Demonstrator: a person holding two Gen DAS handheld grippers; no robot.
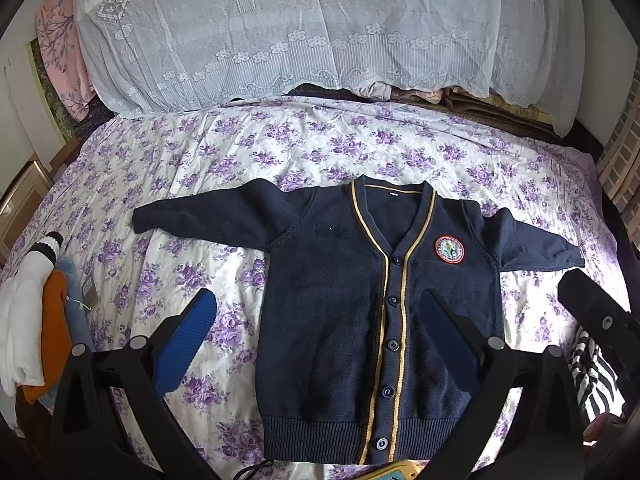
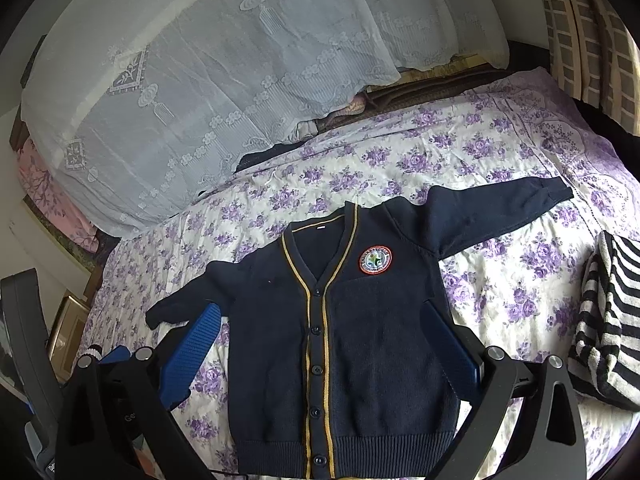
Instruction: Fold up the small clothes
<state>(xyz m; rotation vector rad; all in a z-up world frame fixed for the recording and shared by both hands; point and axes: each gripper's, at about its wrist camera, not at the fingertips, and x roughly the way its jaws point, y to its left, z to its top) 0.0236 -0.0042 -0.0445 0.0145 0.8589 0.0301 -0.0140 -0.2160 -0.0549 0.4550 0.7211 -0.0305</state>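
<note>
**Operator:** Looking down both wrist cameras, I see the small navy knitted cardigan with yellow piping along its buttoned front [image 1: 372, 312] lying flat and face up on the white bedspread printed with purple flowers [image 1: 224, 160]. Both sleeves are spread out to the sides, and the ribbed hem is nearest to me.

**Colleague:** How do your tongs stand?

**Operator:** My left gripper [image 1: 316, 316] is spread wide and holds nothing. Its blue ribbed pad on the left [image 1: 188, 340] is over bare bedspread just beside the cardigan, and the other is over the cardigan's body. My right gripper [image 2: 324, 344] is also wide and empty, both blue pads hanging over the cardigan's lower half. I cannot tell whether either one touches the knit.

**Colleague:** Any marks on the garment?

**Operator:** A round red-rimmed embroidered badge [image 2: 374, 260] sits on the chest, and dark buttons run down the middle.

**Colleague:** What else is on the bed?

**Operator:** On the left edge lies a pile of folded white, orange and blue clothes [image 1: 36, 324], well apart from the cardigan. On the right lies a black-and-white striped garment [image 2: 608, 332], crumpled. At the far end a pale lace cloth with flower trim [image 1: 280, 32] covers a tall heap of bedding.
</note>
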